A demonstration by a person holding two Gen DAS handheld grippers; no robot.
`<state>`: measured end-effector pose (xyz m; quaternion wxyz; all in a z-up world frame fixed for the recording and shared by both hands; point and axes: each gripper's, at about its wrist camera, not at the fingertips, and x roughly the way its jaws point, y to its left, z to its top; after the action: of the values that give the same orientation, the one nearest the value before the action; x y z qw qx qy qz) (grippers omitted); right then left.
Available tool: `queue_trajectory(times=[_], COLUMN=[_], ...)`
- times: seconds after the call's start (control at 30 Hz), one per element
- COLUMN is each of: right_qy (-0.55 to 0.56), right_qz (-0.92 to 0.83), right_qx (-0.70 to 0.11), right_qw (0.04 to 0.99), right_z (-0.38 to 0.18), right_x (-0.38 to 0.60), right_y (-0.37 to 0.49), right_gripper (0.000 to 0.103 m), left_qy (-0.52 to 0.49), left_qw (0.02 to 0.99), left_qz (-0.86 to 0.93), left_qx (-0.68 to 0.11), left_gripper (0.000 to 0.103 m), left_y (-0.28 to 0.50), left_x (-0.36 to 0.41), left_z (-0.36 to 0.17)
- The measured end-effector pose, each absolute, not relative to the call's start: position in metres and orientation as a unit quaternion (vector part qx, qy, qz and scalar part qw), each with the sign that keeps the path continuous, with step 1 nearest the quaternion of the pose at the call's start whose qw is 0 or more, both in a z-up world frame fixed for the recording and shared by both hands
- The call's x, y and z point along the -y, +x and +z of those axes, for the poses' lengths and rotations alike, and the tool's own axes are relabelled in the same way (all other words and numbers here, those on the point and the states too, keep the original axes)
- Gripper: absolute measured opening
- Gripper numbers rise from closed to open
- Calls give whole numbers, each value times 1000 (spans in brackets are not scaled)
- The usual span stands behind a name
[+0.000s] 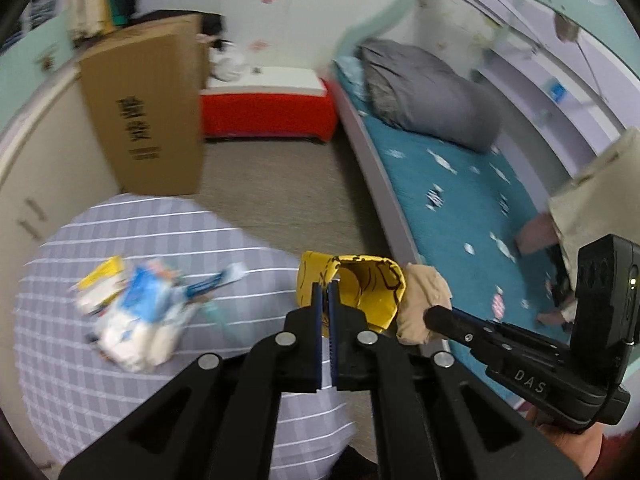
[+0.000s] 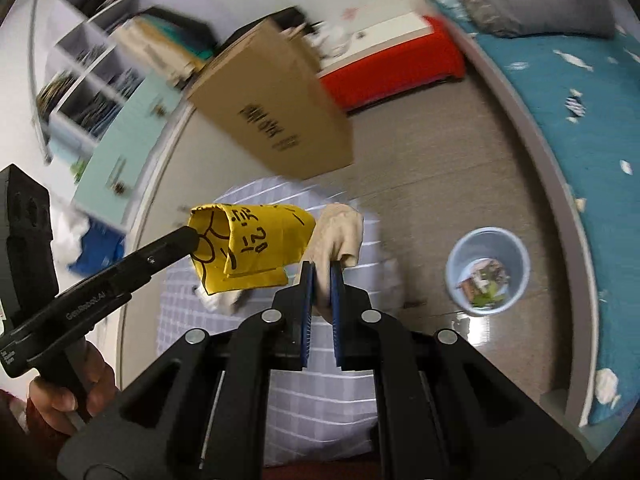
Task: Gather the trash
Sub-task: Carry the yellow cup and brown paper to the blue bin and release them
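My left gripper (image 1: 326, 292) is shut on a curled yellow paper (image 1: 368, 292) with black marker lines, held above the table's edge. In the right wrist view the same yellow paper (image 2: 256, 252) hangs from the left gripper (image 2: 193, 240). My right gripper (image 2: 322, 272) is shut on a crumpled beige wad (image 2: 340, 228), right beside the yellow paper. From the left wrist view, the beige wad (image 1: 420, 304) sits at the tip of the right gripper (image 1: 432, 315). A pale blue bin (image 2: 486, 270) with scraps inside stands on the floor to the right.
A round table with a checked cloth (image 1: 120, 392) bears a pile of blue and white wrappers (image 1: 136, 312). A tall cardboard box (image 1: 148, 112) leans behind it. A teal bed (image 1: 460, 200) with a grey pillow (image 1: 428, 92) runs along the right, and a red bench (image 1: 268, 110) stands at the back.
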<state>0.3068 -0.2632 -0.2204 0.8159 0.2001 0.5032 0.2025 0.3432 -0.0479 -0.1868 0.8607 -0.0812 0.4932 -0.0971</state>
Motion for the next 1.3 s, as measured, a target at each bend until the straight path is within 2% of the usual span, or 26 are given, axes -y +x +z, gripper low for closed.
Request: queue_trajectory(times=[0.33, 0.57, 0.63, 0.67, 0.7, 0.87, 1.3], right_qy=[221, 222, 223, 224, 224, 223, 202], right_qz=[118, 103, 101, 101, 101, 108, 144], right_qx=[-501, -503, -505, -507, -508, -516, -523], right_qw=[829, 829, 828, 826, 825, 820, 815], right_z=[-230, -235, -238, -240, -241, -247, -250], right_x=[372, 412, 419, 423, 427, 429, 408], right_y=[335, 349, 354, 355, 357, 363, 373], right_gripper=[9, 9, 9, 9, 9, 9, 9], left_qy=[-39, -33, -27, -29, -36, -60, -55], left_qw=[825, 809, 805, 804, 804, 791, 807], left_qz=[-185, -209, -198, -190, -183, -170, -125], left_qx=[-532, -548, -559, -563, -565, -585, -575], left_gripper=[3, 6, 27, 54, 60, 60, 66], left_y=[410, 447, 453, 456, 457, 458, 445], left_x=[171, 218, 224, 225, 225, 214, 197], left_z=[-227, -245, -249, -251, -253, -261, -247])
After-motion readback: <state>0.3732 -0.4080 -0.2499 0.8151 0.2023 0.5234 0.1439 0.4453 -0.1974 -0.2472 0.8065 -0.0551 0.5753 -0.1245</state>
